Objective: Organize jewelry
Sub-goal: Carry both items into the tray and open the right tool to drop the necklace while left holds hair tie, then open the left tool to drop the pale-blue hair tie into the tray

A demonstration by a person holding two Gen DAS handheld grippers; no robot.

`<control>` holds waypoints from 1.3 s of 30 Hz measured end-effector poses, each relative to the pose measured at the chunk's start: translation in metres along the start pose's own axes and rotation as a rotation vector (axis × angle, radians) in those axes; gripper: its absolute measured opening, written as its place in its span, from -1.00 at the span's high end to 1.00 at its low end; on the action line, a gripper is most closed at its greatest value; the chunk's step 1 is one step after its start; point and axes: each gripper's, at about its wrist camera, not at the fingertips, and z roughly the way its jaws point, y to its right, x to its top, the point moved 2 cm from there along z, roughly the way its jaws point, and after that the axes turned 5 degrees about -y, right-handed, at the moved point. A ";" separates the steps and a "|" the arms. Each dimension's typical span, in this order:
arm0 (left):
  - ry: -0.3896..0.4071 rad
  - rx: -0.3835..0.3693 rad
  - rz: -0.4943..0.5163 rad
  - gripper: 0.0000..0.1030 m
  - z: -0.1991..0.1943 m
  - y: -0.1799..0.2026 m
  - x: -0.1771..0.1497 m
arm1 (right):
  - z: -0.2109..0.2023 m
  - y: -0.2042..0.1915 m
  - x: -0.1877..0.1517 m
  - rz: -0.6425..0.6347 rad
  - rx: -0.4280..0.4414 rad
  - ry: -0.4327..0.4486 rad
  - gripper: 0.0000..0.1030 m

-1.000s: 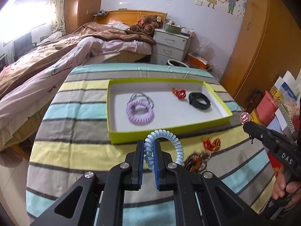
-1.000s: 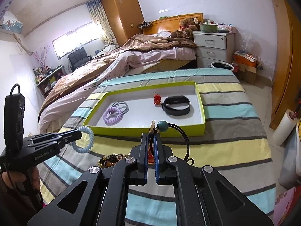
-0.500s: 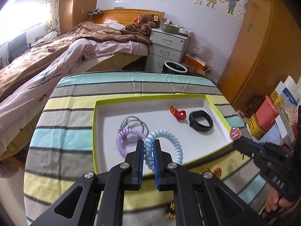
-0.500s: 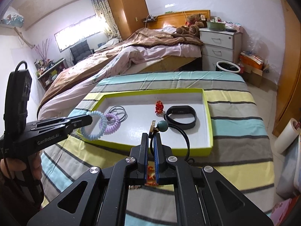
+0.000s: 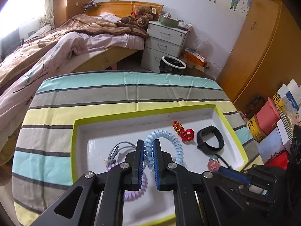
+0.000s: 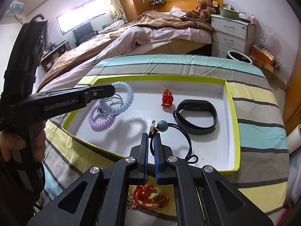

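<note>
A lime-rimmed white tray (image 5: 231, 130) (image 6: 236, 131) lies on the striped table. My left gripper (image 5: 148, 143) (image 6: 111, 90) is shut on a light blue coil bracelet (image 5: 172, 140) (image 6: 128, 98), held above the tray's left part. Under it lie a purple coil bracelet (image 6: 99, 121) (image 5: 131, 194) and grey hair ties (image 5: 116, 150). My right gripper (image 6: 152, 137) is shut on a black cord bracelet with a teal bead (image 6: 162, 126), over the tray's near side; in the left wrist view a pink bead (image 5: 213, 164) shows at its tip. A red knot charm (image 6: 167, 98) (image 5: 183, 130) and a black wristband (image 6: 195, 116) (image 5: 210, 140) lie in the tray.
Red-and-gold jewelry (image 6: 148, 197) lies on the striped cloth (image 5: 56, 124) in front of the tray, beneath my right gripper. A bed (image 6: 141, 35), a white drawer unit (image 5: 165, 43) and a black bin (image 5: 172, 64) stand beyond the table. Boxes (image 5: 270, 124) crowd the floor at right.
Both grippers have moved forward from the table's near side to above the tray, each still shut on its bracelet. The blue coil now hangs over the purple one.
</note>
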 end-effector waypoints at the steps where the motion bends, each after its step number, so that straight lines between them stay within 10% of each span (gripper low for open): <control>1: -0.006 -0.002 0.004 0.82 0.004 0.000 0.001 | 0.002 0.001 0.001 0.002 0.001 -0.007 0.90; 39: -0.095 -0.002 -0.029 0.81 0.047 -0.003 0.005 | 0.028 0.011 0.011 0.013 -0.007 -0.079 0.61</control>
